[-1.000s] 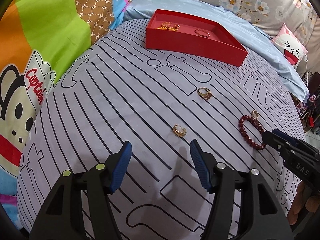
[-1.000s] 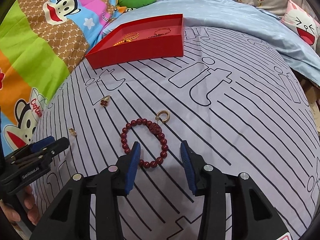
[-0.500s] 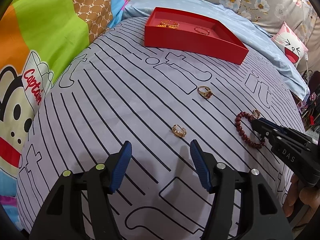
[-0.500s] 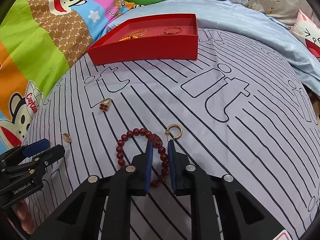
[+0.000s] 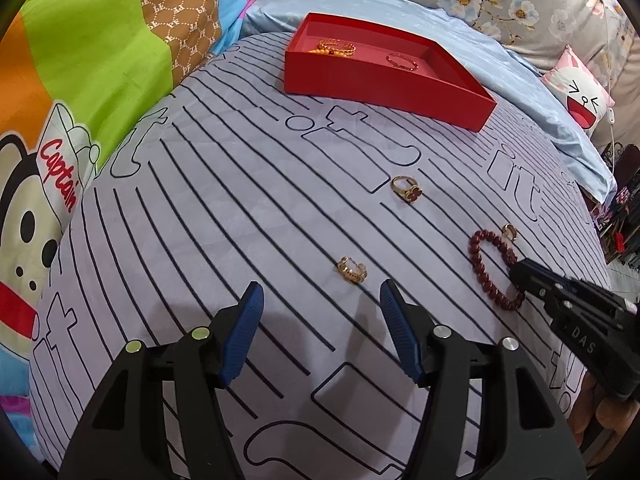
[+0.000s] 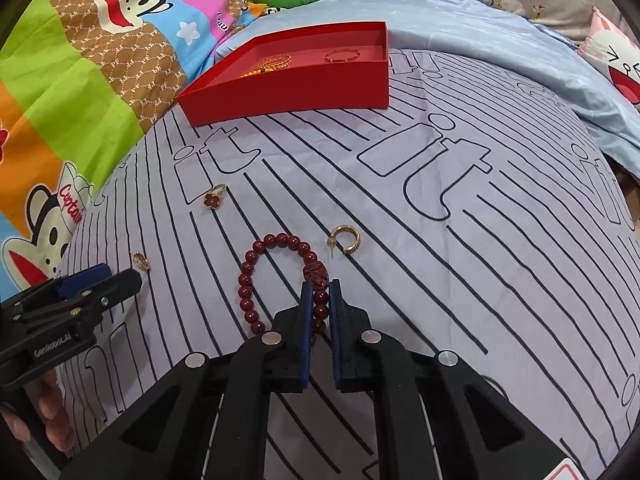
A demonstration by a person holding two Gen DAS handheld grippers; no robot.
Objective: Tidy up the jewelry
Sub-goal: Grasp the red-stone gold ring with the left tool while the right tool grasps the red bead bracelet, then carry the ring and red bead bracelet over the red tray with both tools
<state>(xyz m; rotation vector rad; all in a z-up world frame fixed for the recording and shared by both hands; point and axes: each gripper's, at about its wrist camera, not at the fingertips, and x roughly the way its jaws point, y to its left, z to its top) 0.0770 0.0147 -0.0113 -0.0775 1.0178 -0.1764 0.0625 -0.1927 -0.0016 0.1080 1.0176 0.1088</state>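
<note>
Right wrist view: the right gripper (image 6: 321, 294) pinches one side of the dark red bead bracelet (image 6: 256, 280) on the striped bedspread (image 6: 440, 280).

Its blue pads are pressed against the beads just below the carved bead; the rest of the loop lies flat on the cloth. A gold hoop earring (image 6: 346, 239) lies just beside the bracelet, a gold ring with a red clover (image 6: 214, 197) farther left. In the left wrist view the left gripper (image 5: 320, 300) hangs with its jaws spread and nothing between them, a chunky gold ring (image 5: 352, 270) just ahead. The red tray (image 6: 288, 84) at the far end holds other bracelets.
</note>
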